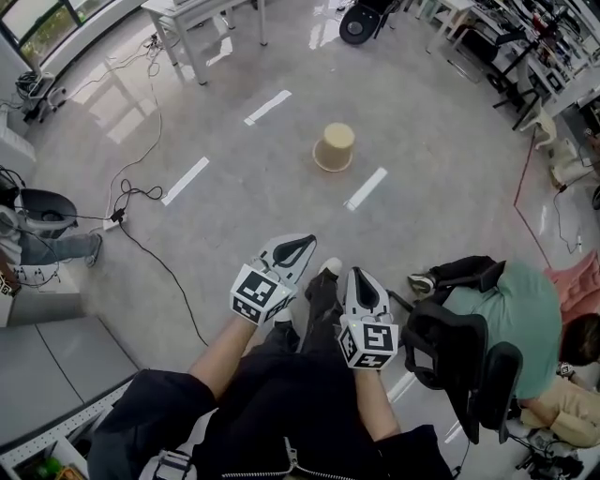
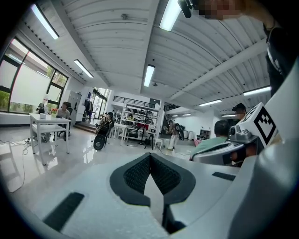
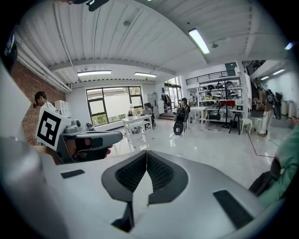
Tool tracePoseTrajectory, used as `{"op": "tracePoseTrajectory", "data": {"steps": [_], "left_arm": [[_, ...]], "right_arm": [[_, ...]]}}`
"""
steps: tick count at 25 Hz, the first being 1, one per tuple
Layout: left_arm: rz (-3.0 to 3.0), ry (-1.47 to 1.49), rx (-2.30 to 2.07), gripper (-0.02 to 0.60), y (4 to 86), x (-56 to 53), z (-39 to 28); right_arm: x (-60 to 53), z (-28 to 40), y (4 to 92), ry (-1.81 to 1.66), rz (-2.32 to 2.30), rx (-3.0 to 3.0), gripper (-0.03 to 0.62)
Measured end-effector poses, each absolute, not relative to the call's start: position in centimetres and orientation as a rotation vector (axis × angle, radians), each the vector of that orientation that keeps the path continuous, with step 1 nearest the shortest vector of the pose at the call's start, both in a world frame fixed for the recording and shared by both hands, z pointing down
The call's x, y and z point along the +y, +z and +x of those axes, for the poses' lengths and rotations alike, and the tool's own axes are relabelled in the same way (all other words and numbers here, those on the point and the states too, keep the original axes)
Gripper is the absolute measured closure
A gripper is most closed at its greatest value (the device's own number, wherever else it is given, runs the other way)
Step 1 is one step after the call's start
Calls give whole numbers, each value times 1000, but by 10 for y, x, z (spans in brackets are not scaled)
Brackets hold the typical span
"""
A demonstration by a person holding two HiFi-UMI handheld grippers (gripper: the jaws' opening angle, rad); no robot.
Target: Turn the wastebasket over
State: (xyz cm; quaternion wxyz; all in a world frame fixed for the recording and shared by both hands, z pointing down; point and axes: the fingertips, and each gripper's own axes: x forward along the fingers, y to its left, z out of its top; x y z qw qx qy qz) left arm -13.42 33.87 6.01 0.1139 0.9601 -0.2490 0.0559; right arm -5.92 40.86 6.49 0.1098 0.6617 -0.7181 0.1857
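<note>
A tan wastebasket [image 1: 334, 147] stands upside down on the grey floor, wide mouth down, well ahead of both grippers. My left gripper [image 1: 298, 248] is held low in front of me, shut and empty, with its jaws pressed together [image 2: 150, 156]. Beside it my right gripper [image 1: 361, 280] is also shut with nothing in it [image 3: 146, 154]. Neither gripper view shows the wastebasket. The right gripper view catches the left gripper's marker cube [image 3: 48, 128] at its left.
White tape strips [image 1: 185, 180] mark the floor around the basket. A seated person in a green shirt [image 1: 511, 319] on a black chair is close at my right. A cable [image 1: 155, 262] runs across the floor at left. White tables [image 1: 192, 23] stand at the far side.
</note>
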Motion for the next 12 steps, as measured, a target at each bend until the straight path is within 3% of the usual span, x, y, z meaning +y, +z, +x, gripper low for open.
{"op": "tracePoseTrajectory", "data": {"steps": [12], "left_arm": [[2799, 239, -799, 577, 71, 207, -70]], "right_arm": [[266, 4, 79, 628, 1882, -2203, 583]]}}
